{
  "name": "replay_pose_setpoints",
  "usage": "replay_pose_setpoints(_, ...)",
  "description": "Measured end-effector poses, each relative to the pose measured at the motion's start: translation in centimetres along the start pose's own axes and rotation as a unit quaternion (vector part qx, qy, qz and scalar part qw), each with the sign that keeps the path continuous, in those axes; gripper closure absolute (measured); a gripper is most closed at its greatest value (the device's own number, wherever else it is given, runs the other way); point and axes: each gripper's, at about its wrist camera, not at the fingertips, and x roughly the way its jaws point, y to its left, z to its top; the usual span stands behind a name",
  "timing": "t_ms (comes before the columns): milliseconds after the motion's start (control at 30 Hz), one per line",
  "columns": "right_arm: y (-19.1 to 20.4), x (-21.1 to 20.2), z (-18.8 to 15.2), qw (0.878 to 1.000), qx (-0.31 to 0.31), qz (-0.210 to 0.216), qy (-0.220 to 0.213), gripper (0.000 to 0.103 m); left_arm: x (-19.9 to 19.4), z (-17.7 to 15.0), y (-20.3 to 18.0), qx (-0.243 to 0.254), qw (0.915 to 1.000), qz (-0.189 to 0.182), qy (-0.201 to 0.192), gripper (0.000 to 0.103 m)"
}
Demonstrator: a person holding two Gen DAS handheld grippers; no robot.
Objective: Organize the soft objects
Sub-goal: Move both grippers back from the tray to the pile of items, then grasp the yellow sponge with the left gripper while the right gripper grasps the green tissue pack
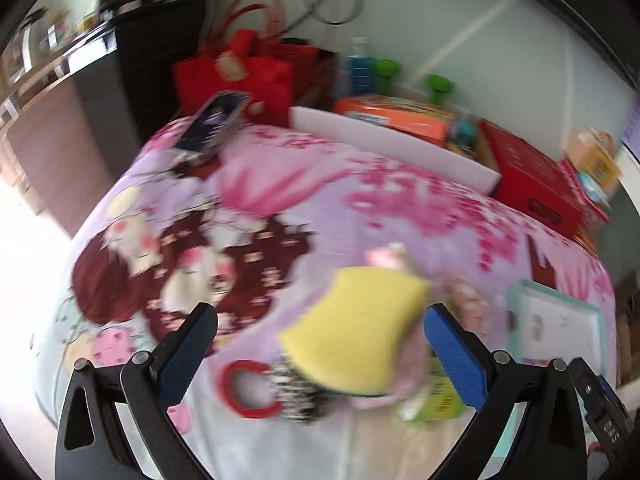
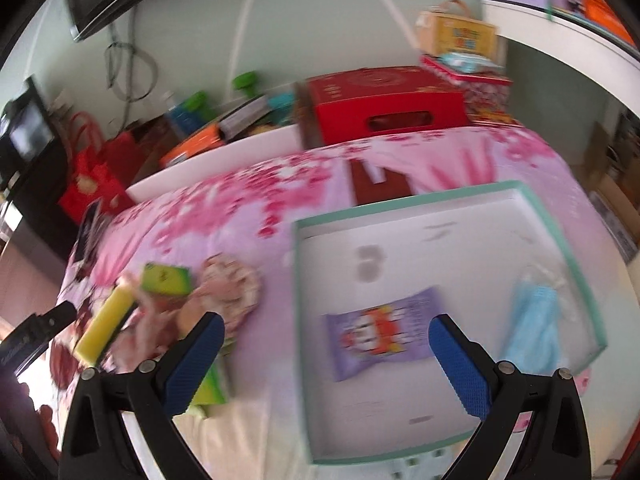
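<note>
The left gripper (image 1: 320,336) gapes wide and empty, with the yellow sponge (image 1: 356,332) lying between its fingers atop the pile. The right gripper (image 2: 326,350), equally wide and empty, hovers over the tray (image 2: 576,248), where a purple packet (image 2: 384,332) and blue mask (image 2: 534,324) leave bare floor. Beyond, the blanket (image 1: 360,184) runs clear to its far edge.

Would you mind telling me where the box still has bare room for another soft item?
The white box is bare across its far half, beyond the purple packet and blue mask, and along its near edge. The pile around the yellow sponge is crowded.
</note>
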Motion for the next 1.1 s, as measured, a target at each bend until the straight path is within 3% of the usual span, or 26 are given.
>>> replay_pose_setpoints(200, 4.8, 1.0, -1.6, 0.998, -0.044, 0.041, 0.035, 0.0, 0.1, -0.5, 3.6, -0.036, 0.9993, 0.002, 0.01, 0.0)
replay_pose_setpoints(433, 8.9, 2.6, -3.9, 0.991, -0.1, 0.044, 0.072, 0.0, 0.2, -1.0, 4.5, -0.041, 0.9988, -0.017, 0.017, 0.0)
replay_pose_setpoints(833, 10.1, 4.8, -5.4, 0.988, -0.109, 0.034, 0.103, 0.0, 0.8, -1.1, 3.3, -0.011, 0.9966, -0.07, 0.043, 0.0)
replay_pose_setpoints(1100, 10.3, 5.8, -5.8, 0.987, -0.109, 0.036, 0.116, 0.0, 1.4, -1.4, 1.7, 0.017, 0.9949, -0.084, 0.053, 0.0)
